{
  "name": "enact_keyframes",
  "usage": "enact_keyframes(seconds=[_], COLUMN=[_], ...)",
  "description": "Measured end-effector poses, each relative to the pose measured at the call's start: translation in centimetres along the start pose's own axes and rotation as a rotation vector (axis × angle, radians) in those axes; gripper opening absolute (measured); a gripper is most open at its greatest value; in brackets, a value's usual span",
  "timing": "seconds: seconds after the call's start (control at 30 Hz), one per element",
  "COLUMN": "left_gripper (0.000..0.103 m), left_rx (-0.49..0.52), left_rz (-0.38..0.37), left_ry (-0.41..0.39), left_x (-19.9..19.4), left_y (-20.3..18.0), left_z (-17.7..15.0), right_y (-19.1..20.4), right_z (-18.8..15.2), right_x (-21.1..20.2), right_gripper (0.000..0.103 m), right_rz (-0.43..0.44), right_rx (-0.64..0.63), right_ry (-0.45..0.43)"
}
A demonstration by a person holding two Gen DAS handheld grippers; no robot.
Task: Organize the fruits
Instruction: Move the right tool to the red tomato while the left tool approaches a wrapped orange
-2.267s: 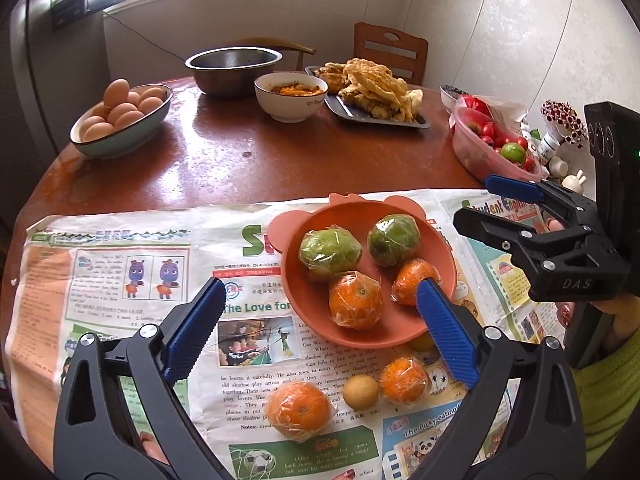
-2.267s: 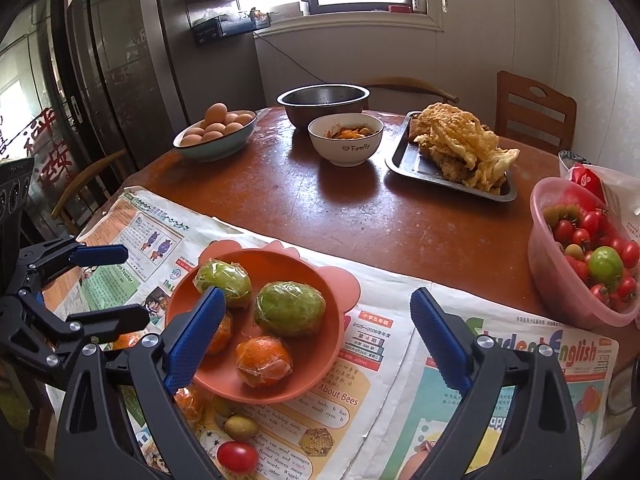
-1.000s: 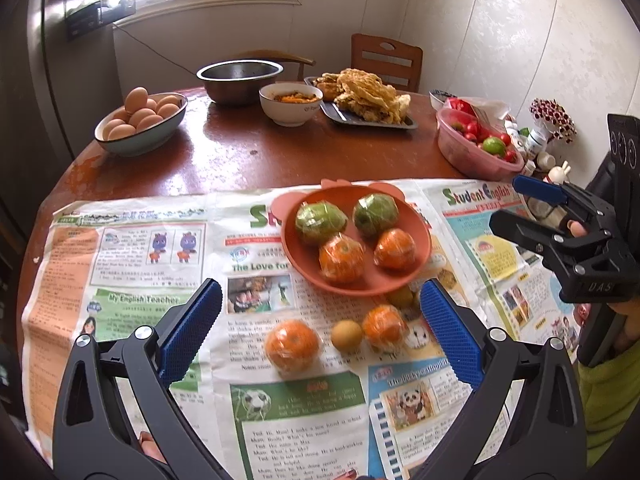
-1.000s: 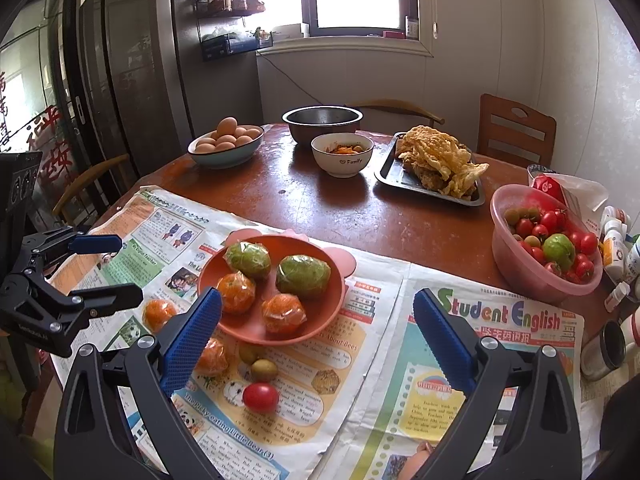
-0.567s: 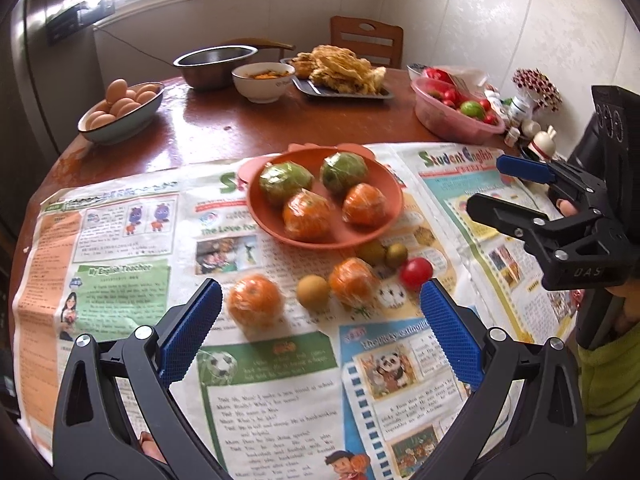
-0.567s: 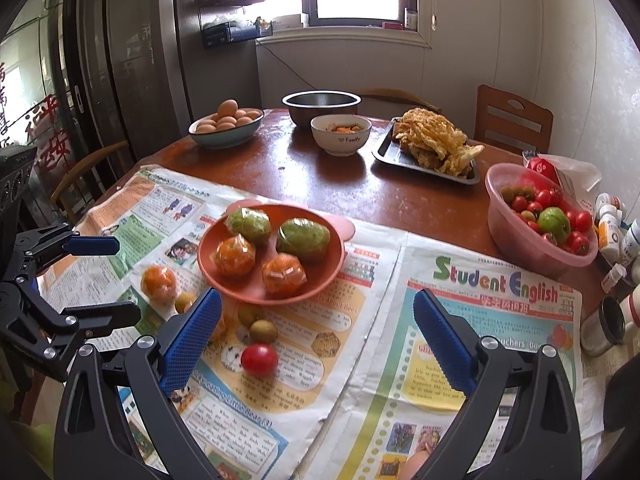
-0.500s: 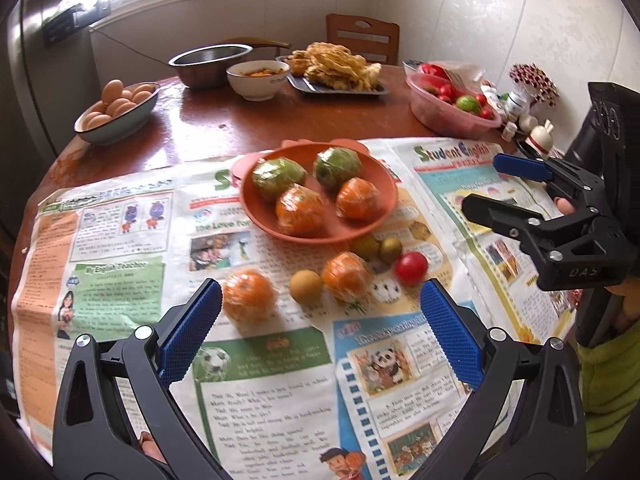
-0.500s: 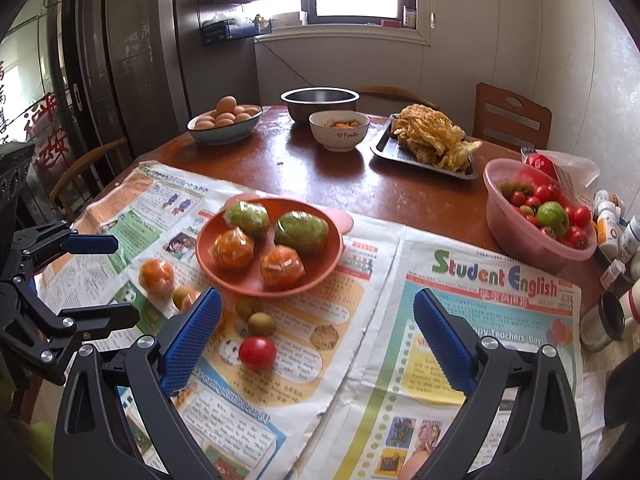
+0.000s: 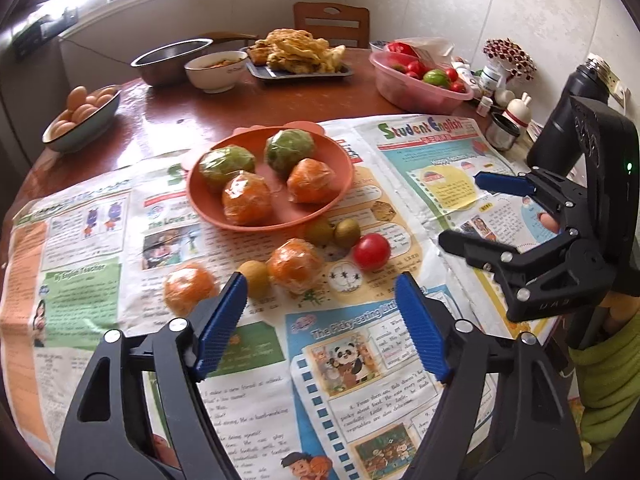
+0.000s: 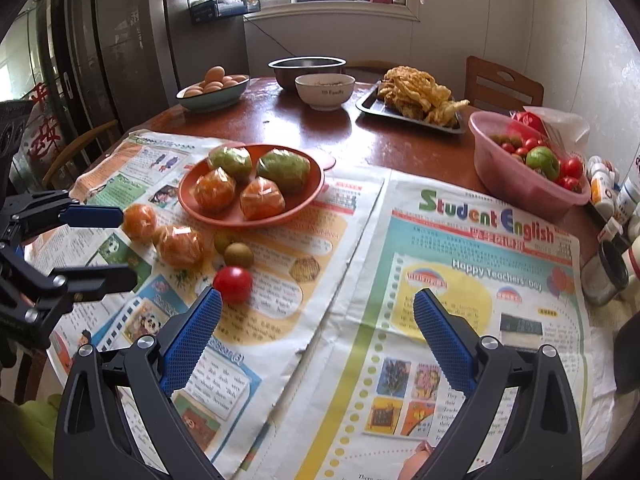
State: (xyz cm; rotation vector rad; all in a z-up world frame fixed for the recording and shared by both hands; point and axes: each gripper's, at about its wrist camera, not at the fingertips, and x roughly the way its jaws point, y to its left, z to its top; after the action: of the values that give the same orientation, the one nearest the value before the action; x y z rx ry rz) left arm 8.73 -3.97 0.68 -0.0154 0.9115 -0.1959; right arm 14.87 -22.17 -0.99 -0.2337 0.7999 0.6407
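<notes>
A: What is the left gripper [image 9: 320, 320] doing?

B: Its jaws are closing with nothing between the ribbed blue pads; they are hovering over the newspaper-covered round wooden table [image 9: 168, 92]. The plastic-wrapped orange mandarin [image 9: 295, 266] is lying just beyond them at twelve o'clock, with a second wrapped mandarin [image 9: 188, 289] at ten o'clock of the left pad.

A: And the right gripper [image 10: 318, 326]?

B: It is standing wide and empty. The glossy red round tomato [image 10: 233, 283] is sitting just off its left pad at eleven o'clock.

A: Where is everything meant to go?

B: Probably the shallow orange plastic plate [image 9: 340, 184], already carrying four wrapped fruits, two green and two orange.

A: How should the pickup go?

B: I'd be widening the jaws again, straddling the mandarin's middle, and squeezing gently. The crinkled film is looking slippery, and the small brownish-green round fruits [image 9: 347, 233] beside it are likely rolling if nudged.
</notes>
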Motion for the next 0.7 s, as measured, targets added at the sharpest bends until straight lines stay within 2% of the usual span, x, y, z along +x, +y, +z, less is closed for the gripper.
enact_keyframes(seconds=[0.33, 0.4, 0.5, 0.57, 0.7], left_gripper=[0.051, 0.042, 0.041, 0.039, 0.039], left_rx=[0.025, 0.036, 0.048, 0.053, 0.069], left_rz=[0.0, -0.004, -0.002, -0.006, -0.006], left_ry=[0.039, 0.052, 0.063, 0.067, 0.079], left_x=[1.8, 2.2, 2.7, 2.8, 3.3], left_y=[0.5, 0.5, 0.6, 0.6, 0.5], left_z=[0.7, 0.8, 1.0, 1.1, 1.3], right_y=[1.8, 2.5, 3.1, 3.4, 3.6], right_z=[-0.3, -0.3, -0.2, -0.1, 0.1], right_x=[1.7, 2.1, 2.9, 3.4, 4.5], right_gripper=[0.096, 0.095, 0.093, 0.075, 0.067], right_rz=[0.036, 0.04, 0.051, 0.056, 0.062], right_rx=[-0.026, -0.039, -0.049, -0.056, -0.051], right_ry=[0.02, 0.022, 0.028, 0.038, 0.059])
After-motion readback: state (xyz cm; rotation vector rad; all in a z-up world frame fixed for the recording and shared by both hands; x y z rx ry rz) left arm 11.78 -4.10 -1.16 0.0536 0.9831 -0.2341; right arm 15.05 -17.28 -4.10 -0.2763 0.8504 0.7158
